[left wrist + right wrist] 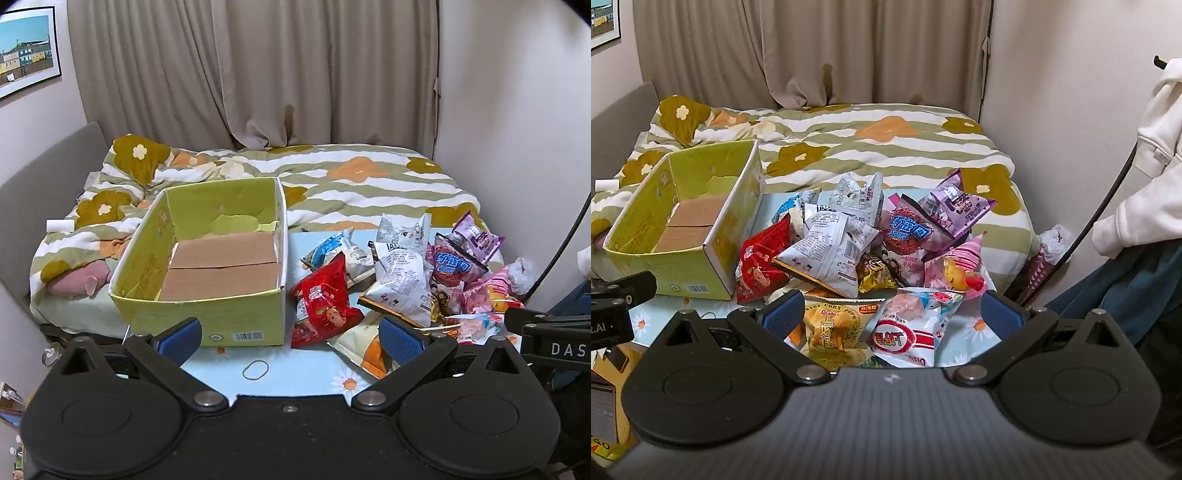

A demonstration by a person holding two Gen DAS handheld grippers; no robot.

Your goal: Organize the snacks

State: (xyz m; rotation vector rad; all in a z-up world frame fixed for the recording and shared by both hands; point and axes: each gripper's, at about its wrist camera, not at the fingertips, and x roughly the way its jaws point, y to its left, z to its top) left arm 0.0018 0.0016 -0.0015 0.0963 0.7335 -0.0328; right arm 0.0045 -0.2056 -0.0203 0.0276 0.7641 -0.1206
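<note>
Snack packets (871, 254) lie heaped on tabletop (295, 376) w/ daisy-print cover, at 3 o'clock of a green cardboard box (207, 266) (open top, brown bottom bare). Pile is crinkly foil: red packet (325, 306) nearest box, white one (827, 254) on top, purple one (955, 206) at back, yellow corn-puff bag (831, 332) at front. Left gripper (291, 338) angled down, fingers spread wide, nothing between, box's front corner ahead at 12. Right gripper (892, 317) also tilted down, fully spread over near edge of pile, gripping nothing.
</note>
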